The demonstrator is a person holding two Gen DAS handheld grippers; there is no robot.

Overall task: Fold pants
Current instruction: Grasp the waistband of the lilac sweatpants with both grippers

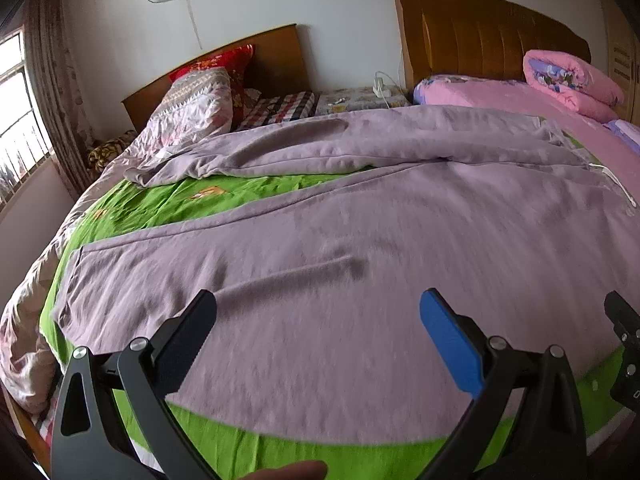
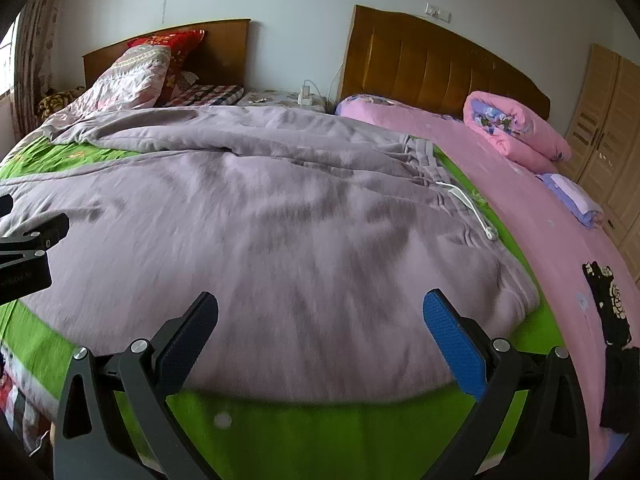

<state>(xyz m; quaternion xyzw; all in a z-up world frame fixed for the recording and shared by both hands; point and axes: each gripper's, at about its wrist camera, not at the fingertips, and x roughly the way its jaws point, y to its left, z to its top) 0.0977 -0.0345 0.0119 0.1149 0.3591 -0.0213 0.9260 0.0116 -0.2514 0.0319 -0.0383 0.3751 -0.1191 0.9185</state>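
Lilac-grey pants [image 1: 340, 240] lie spread on a green sheet [image 1: 132, 208] on the bed, legs running to the left, waistband with a white drawstring [image 1: 612, 184] at the right. In the right wrist view the pants [image 2: 260, 232] fill the middle, drawstring [image 2: 472, 208] at right. My left gripper [image 1: 318, 304] is open and empty, hovering above the near leg. My right gripper [image 2: 320, 306] is open and empty above the seat area near the front edge. The right gripper shows at the left view's right edge [image 1: 624, 340]; the left gripper shows at the right view's left edge [image 2: 28, 240].
A pink sheet [image 2: 520, 208] covers the right bed, with a rolled pink quilt [image 2: 516, 128] and a folded cloth [image 2: 572, 196]. Pillows [image 1: 200, 100] lie at the left headboard. A window [image 1: 16, 120] is at far left, a wardrobe [image 2: 608, 128] at far right. A black patterned cloth [image 2: 608, 292] lies at right.
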